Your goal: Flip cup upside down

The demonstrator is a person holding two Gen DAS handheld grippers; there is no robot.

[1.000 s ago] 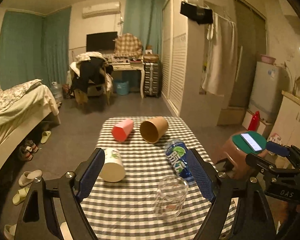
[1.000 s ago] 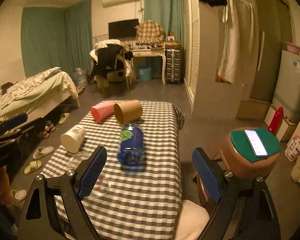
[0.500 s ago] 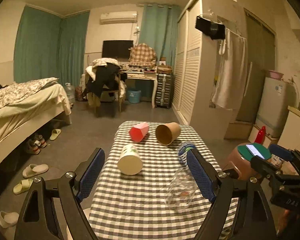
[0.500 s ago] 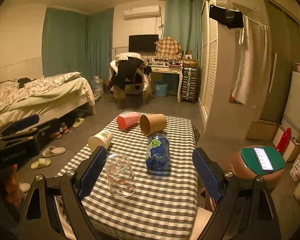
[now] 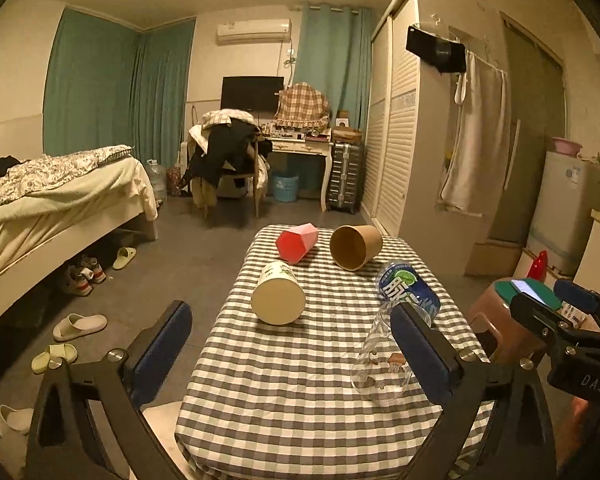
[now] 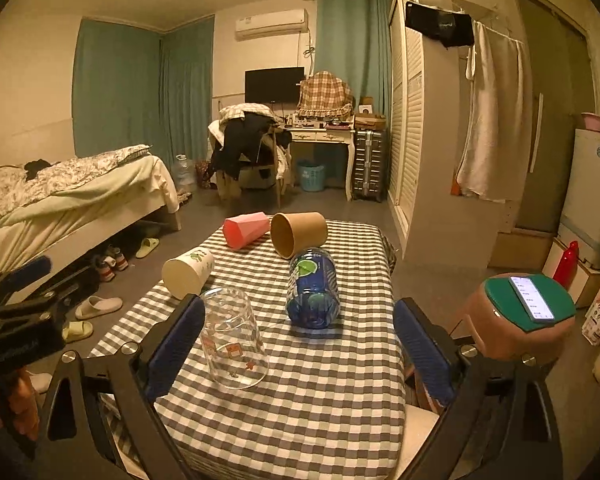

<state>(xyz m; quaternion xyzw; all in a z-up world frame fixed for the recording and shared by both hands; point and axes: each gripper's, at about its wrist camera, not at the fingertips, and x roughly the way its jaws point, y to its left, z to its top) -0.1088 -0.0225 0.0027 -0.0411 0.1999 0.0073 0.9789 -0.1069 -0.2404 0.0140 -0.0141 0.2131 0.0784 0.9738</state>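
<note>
A clear glass cup [image 6: 234, 342] with small printed pictures stands upside down on the checked table [image 6: 300, 400]; it also shows in the left wrist view [image 5: 380, 356], partly behind my left gripper's right finger. My left gripper [image 5: 292, 350] is open and empty, held back from the table's near edge. My right gripper [image 6: 298, 346] is open and empty, also held back, with the glass just past its left finger [image 6: 176, 340].
On the table lie a white paper cup [image 5: 278, 298], a pink cup [image 5: 296, 240], a brown paper cup [image 5: 354, 246] and a blue bottle [image 5: 408, 288], all on their sides. A stool with a phone [image 6: 530, 314] stands right of the table. A bed [image 5: 40, 208] is at left.
Both grippers have pulled back and up from the table. The glass, lying tilted a second ago, now stands upside down.
</note>
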